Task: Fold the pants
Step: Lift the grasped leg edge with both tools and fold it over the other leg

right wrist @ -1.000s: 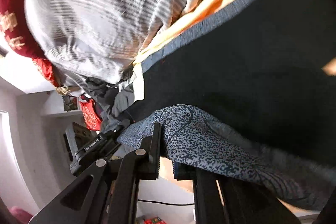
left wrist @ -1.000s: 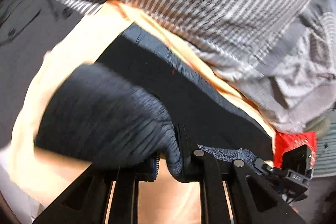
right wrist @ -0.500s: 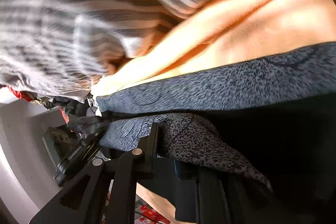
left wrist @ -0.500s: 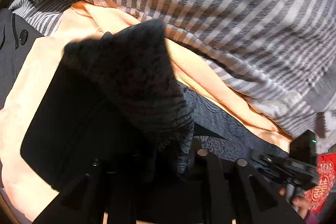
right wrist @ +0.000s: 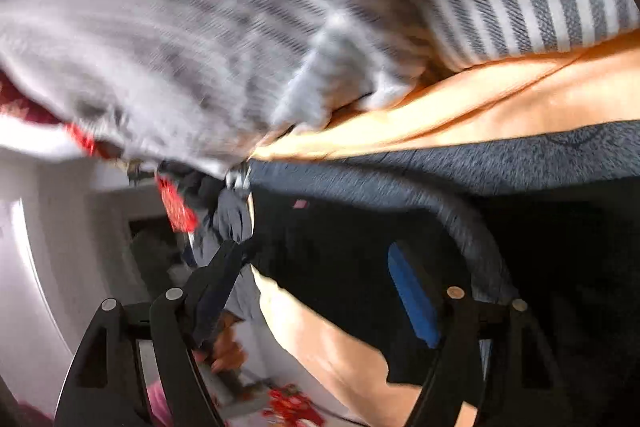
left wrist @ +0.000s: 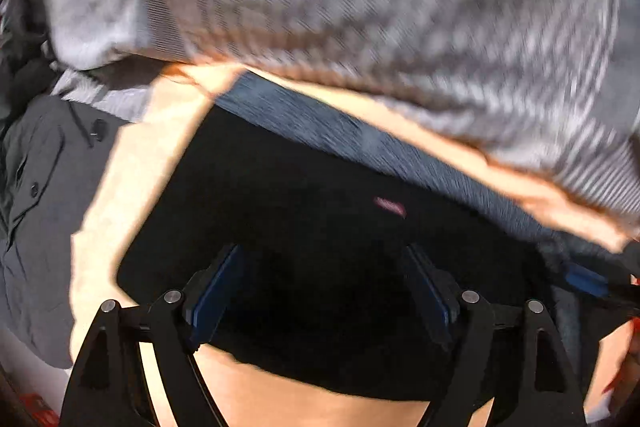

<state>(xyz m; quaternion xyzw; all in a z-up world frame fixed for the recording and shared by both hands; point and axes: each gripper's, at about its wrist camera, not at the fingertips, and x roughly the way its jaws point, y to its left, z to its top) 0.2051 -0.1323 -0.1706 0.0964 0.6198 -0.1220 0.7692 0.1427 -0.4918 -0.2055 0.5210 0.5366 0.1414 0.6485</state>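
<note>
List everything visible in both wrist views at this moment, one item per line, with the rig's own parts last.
pants: one, dark navy with a speckled blue-grey band, lying folded on the peach sheet, below both tongs.
peach sheet: one, pale orange, under the pants.
striped bedding: one heap, grey and white, behind the pants; blurred.
dark grey shirt: one, buttoned, left of the sheet in the left wrist view.
red items: a few, beyond the sheet's edge in the right wrist view; too blurred to identify.
left tongs: one, black with blue pads, jaws spread wide, holding nothing.
right tongs: one, black with blue pads, jaws spread wide, holding nothing.
</note>
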